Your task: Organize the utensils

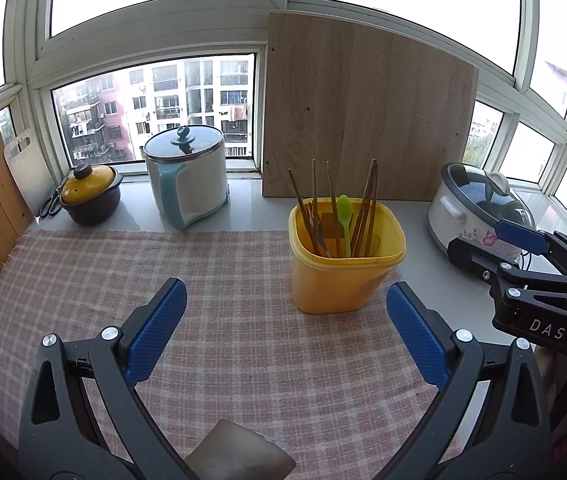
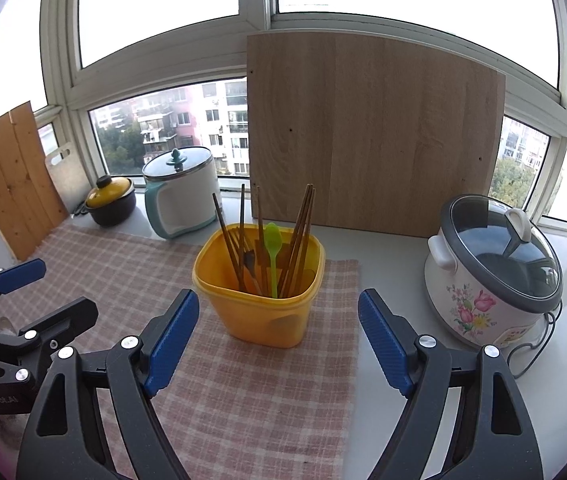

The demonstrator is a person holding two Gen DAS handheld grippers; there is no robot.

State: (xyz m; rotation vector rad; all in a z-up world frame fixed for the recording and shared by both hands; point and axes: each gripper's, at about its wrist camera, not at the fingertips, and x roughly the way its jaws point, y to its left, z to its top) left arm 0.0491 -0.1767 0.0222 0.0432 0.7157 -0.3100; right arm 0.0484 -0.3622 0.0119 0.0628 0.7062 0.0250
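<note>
Both the left gripper [image 1: 285,338] and right gripper [image 2: 277,338] hung wide, empty; utensils filled the yellow plastic tub [image 2: 259,300] (likely finished, nothing left to collect).

Chopsticks [image 2: 301,236] and spoon [image 2: 272,256] in tub [image 2: 259,312] on cloth [image 2: 243,380], board [image 2: 371,136] behind

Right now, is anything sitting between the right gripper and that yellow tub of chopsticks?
Nothing visible does. The right gripper is open, and only bare checked cloth lies between it and the yellow tub.
</note>
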